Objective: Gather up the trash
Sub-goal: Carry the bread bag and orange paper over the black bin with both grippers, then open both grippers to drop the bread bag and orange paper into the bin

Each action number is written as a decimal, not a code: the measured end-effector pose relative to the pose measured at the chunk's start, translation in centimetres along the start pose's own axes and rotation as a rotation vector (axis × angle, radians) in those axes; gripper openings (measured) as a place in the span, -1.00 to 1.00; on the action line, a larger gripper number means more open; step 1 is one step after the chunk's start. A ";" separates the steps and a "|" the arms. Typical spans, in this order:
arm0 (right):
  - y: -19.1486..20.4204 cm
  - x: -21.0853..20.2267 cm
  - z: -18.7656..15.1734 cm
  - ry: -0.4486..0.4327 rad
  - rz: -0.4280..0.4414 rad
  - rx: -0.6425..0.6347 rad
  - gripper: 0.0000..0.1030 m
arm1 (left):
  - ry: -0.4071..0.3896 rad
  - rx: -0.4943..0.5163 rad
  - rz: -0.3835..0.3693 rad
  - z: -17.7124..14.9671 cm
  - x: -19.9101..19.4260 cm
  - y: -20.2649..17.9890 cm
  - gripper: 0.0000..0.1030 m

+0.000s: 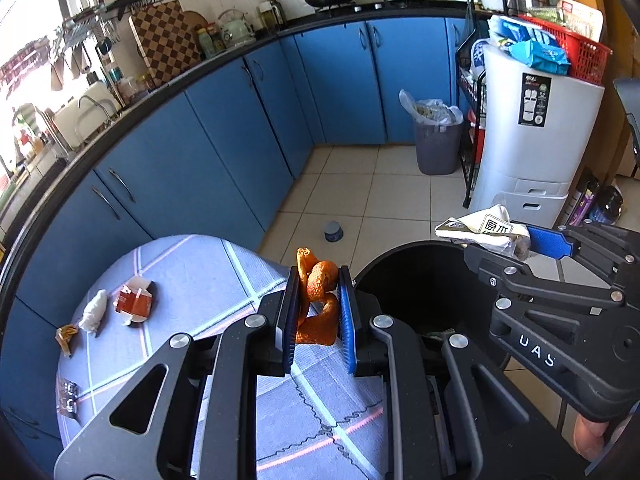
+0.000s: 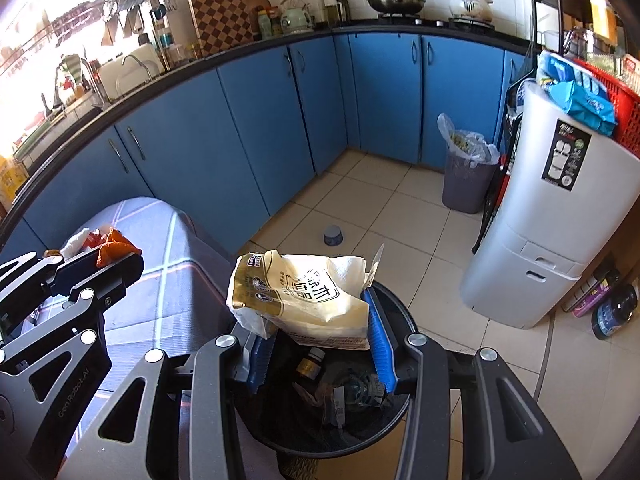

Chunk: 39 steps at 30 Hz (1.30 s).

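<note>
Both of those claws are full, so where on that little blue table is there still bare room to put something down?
The blue tablecloth is bare from the red-and-white carton across to the edge beside the black bin. The far left edge is crowded: the carton, a white wad, an orange wrapper.

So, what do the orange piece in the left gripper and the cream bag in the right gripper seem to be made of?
Orange piece: likely dried citrus peel; matte, curled, pitted skin.
Cream bag: probably thin plastic film; slight gloss, printed, sharply crumpled.
</note>
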State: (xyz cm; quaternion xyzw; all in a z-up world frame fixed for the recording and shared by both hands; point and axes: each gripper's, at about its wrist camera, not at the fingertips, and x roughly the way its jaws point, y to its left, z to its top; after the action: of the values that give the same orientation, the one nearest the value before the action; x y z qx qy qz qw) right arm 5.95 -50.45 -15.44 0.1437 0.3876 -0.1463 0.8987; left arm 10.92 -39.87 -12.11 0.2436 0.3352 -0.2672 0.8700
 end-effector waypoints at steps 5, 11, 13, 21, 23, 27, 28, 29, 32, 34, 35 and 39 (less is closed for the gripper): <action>0.0 2.3 -0.2 0.044 -0.009 -0.001 -0.19 | 0.037 0.002 -0.021 -0.2 2.5 -0.2 -0.63; 0.0 4.8 -0.4 0.091 -0.016 0.001 -0.19 | 0.058 0.004 -0.039 -0.1 4.6 -0.5 -0.63; 0.0 5.5 -0.4 0.101 -0.020 -0.002 -0.19 | 0.066 0.006 -0.044 -0.1 5.3 -0.4 -0.63; 0.0 8.0 -1.0 0.147 -0.030 0.004 -0.19 | 0.103 0.002 -0.063 -0.4 7.7 -0.2 -0.63; 0.0 8.4 -1.1 0.156 -0.032 0.005 -0.19 | 0.106 0.000 -0.064 -0.3 8.1 -0.2 -0.63; -0.1 9.0 -1.1 0.175 -0.030 0.014 -0.13 | 0.107 -0.009 -0.068 -0.1 8.5 0.2 -0.63; -0.1 9.0 -1.2 0.179 -0.028 0.018 0.01 | 0.107 -0.011 -0.068 -0.1 8.6 0.2 -0.63; -0.2 9.1 -1.1 0.184 -0.026 0.026 0.22 | 0.107 -0.012 -0.068 -0.1 8.6 0.3 -0.63; -0.4 9.0 -1.0 0.182 -0.001 0.052 0.37 | 0.108 -0.015 -0.067 -0.1 8.6 0.4 -0.63; -0.6 9.0 -1.0 0.186 -0.002 0.064 0.40 | 0.107 -0.017 -0.066 -0.1 8.6 0.5 -0.63; -0.6 9.1 -1.0 0.187 -0.003 0.067 0.41 | 0.107 -0.017 -0.067 -0.1 8.5 0.4 -0.63; -0.9 8.9 -1.1 0.188 -0.018 0.074 0.41 | 0.103 -0.013 -0.070 0.0 8.4 0.3 -0.63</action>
State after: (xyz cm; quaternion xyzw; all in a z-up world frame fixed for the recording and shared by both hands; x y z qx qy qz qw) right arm 10.78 -52.26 -22.89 0.1863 0.4661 -0.1544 0.8510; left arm 16.40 -42.20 -18.05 0.2397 0.3895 -0.2826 0.8432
